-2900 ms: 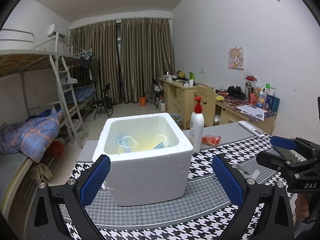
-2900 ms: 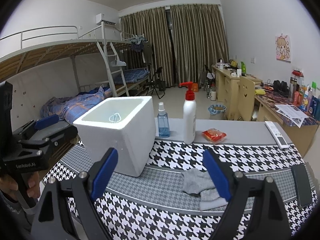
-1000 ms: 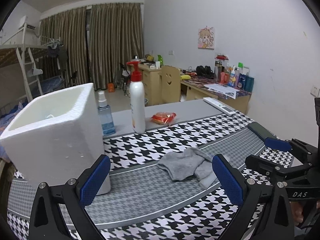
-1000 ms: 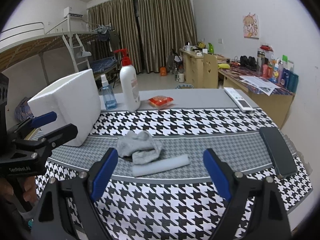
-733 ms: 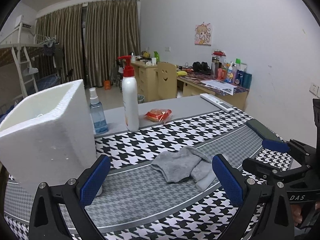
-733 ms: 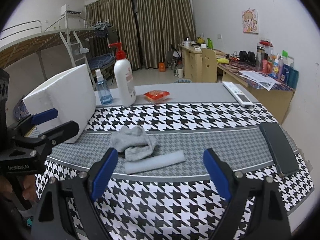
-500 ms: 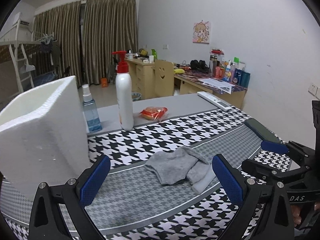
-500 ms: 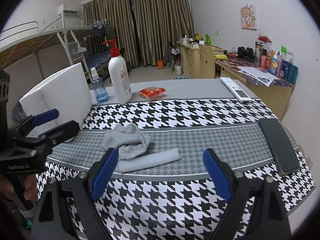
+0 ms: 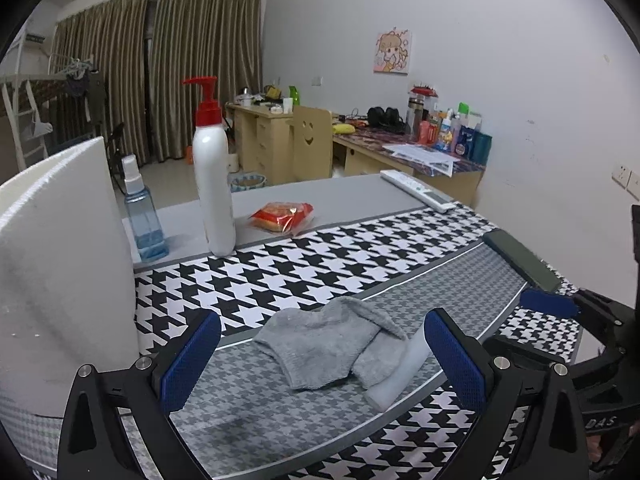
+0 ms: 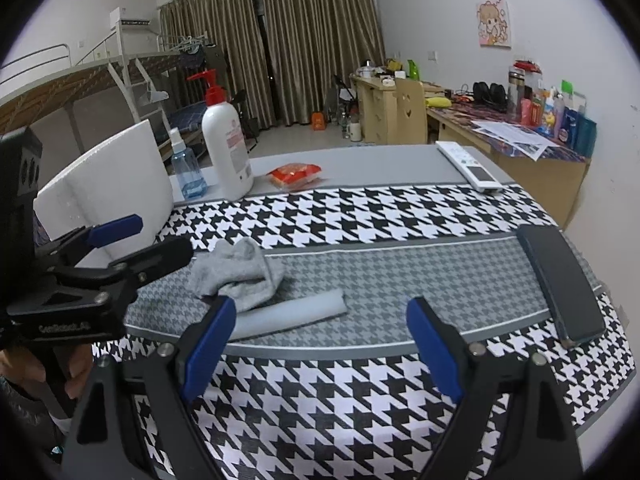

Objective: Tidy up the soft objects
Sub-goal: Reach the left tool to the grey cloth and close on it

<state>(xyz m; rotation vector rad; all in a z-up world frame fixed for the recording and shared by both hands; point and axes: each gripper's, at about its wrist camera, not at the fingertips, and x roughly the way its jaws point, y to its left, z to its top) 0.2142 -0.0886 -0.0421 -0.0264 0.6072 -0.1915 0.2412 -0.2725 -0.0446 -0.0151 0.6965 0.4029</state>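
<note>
A crumpled grey sock (image 9: 332,344) (image 10: 240,272) lies on the houndstooth cloth, partly over a pale grey foam strip (image 9: 400,376) (image 10: 288,316). A white foam box (image 9: 56,264) (image 10: 108,188) stands at the left. My left gripper (image 9: 320,364) is open and empty, its blue pads either side of the sock just in front of it; it also shows in the right wrist view (image 10: 120,240). My right gripper (image 10: 320,344) is open and empty, low over the cloth to the right of the strip; it also shows in the left wrist view (image 9: 548,312).
A white pump bottle (image 9: 212,176) (image 10: 226,152), a blue spray bottle (image 9: 142,216) (image 10: 186,170) and a red snack packet (image 9: 282,216) (image 10: 296,174) stand behind. A white remote (image 10: 468,166) and a dark phone (image 10: 560,280) lie on the right.
Both grippers swung right from the foam box and came down closer to the sock and foam strip. Both stayed open.
</note>
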